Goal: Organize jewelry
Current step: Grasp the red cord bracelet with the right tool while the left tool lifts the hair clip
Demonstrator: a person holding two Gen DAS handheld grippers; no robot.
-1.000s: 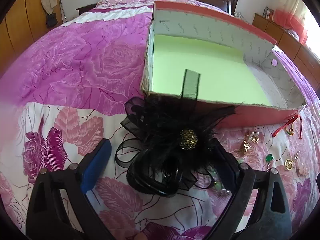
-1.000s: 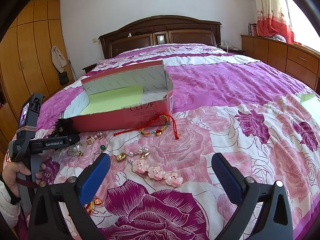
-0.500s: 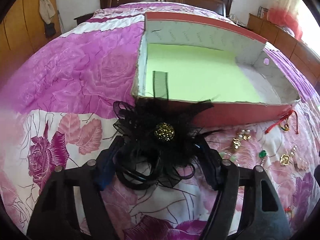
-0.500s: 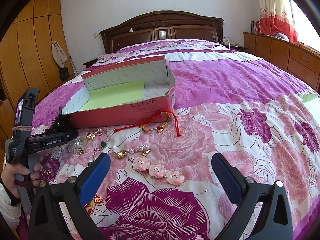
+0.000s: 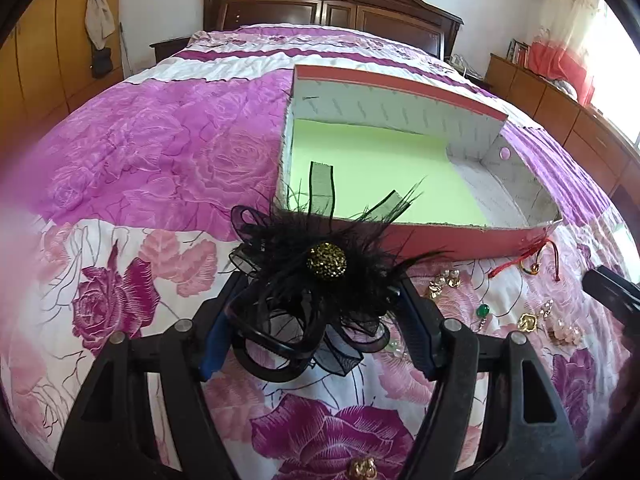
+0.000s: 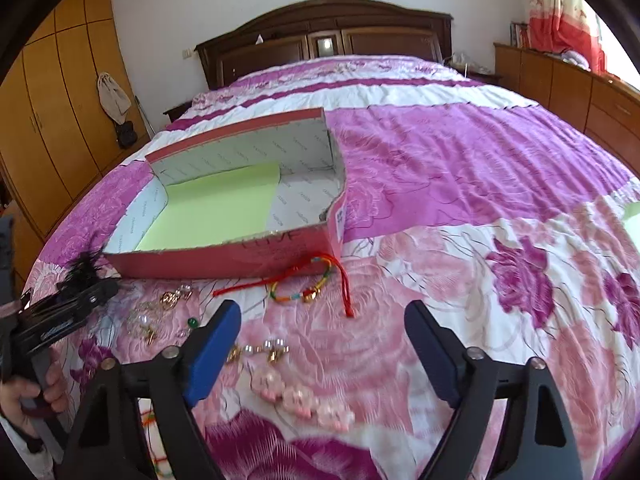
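Note:
My left gripper (image 5: 316, 316) is shut on a black feathered hair ornament (image 5: 316, 280) with a gold bead centre, held just in front of the near wall of the red box (image 5: 460, 236) with a green floor. The box also shows in the right wrist view (image 6: 224, 256). My right gripper (image 6: 322, 344) is open and empty above loose jewelry: a red string bracelet (image 6: 312, 284), pink flower clips (image 6: 304, 398) and pearl-and-gold earrings (image 6: 272, 350).
Gold earrings (image 5: 442, 282), a green bead (image 5: 482, 311) and the red bracelet (image 5: 528, 260) lie on the floral bedspread right of the ornament. The left gripper shows in the right wrist view (image 6: 68, 304). A headboard (image 6: 324, 36) stands beyond; wardrobes stand left.
My left gripper closed on the black ornament and lifted it slightly toward the box. My right gripper moved forward and lower over the jewelry.

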